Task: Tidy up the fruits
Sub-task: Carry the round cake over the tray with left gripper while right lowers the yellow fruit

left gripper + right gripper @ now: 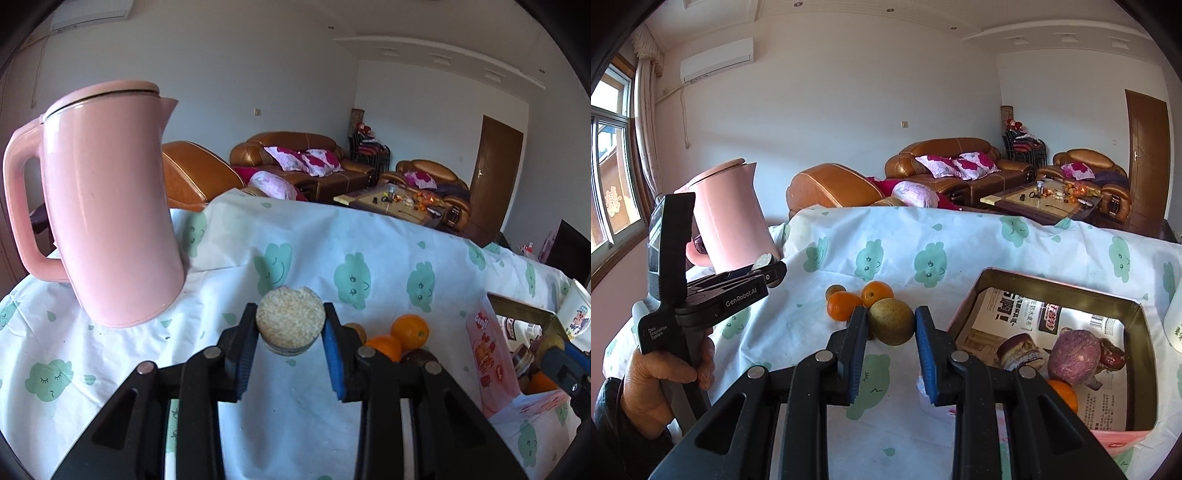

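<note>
Left claw (290,334) pinching a round sesame-crusted cake (290,320), pads tight on both sides, lifted clear of the tabletop (110,354). Seen from the right wrist, its body reads "GenRobot.AI" and "Data Acquisition System"; a hand (665,373) grips the handle at 8 o'clock.

Right claw (891,325) pinching a brownish-green round fruit (891,320), both pads touching it.

Just past that fruit, at 11 o'clock from it: two oranges (860,299) side by side, and a smaller brown fruit (834,290) touching their left edge. All three rest on the white cloth with green cloud faces.

At 3 o'clock of the right claw: a gold-walled box (1145,332), lined with printed paper in Chinese characters, too small to read. Inside: a purple round fruit (1075,356), a dark red item behind it, and an orange (1063,395) at the near wall.

In the left wrist view a pink packet (487,354) marked "Genji" leans at that box's near side, with a white printed cup (574,314) beyond.

Pink kettle (110,206) stands at 10 o'clock of the left claw, lid on.

Far: brown leather sofas with pink pillows, a cluttered coffee table, a brown door.
</note>
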The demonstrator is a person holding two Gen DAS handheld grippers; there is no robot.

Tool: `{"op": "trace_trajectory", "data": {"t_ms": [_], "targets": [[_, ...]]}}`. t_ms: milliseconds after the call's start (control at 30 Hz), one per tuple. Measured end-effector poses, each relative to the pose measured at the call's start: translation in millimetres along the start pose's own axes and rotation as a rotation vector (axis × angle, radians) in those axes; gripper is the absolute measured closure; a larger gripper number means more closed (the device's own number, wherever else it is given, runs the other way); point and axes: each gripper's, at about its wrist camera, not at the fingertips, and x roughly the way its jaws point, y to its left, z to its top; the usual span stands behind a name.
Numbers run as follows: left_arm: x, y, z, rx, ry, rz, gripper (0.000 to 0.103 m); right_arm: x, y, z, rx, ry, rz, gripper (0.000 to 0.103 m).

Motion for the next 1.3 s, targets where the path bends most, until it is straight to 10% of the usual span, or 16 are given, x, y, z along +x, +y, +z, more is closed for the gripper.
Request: {"op": "trace_trajectory", "data": {"t_ms": [533,933,1300], "targets": [[-24,-93,-9,0.080,-0.025,-0.185,0.068,-52,-106,19,0.116,-0.146,-0.195,0.075],[-5,-211,-14,0.258,0.042,-0.296,0.068,-38,-173,8,0.221,-0.054,-0.244,0.075],[21,-238,-27,0.273,0.142,-0.251,0.068,-10,-172,-2,0.227,0.046,-0.215,0.075]]}}
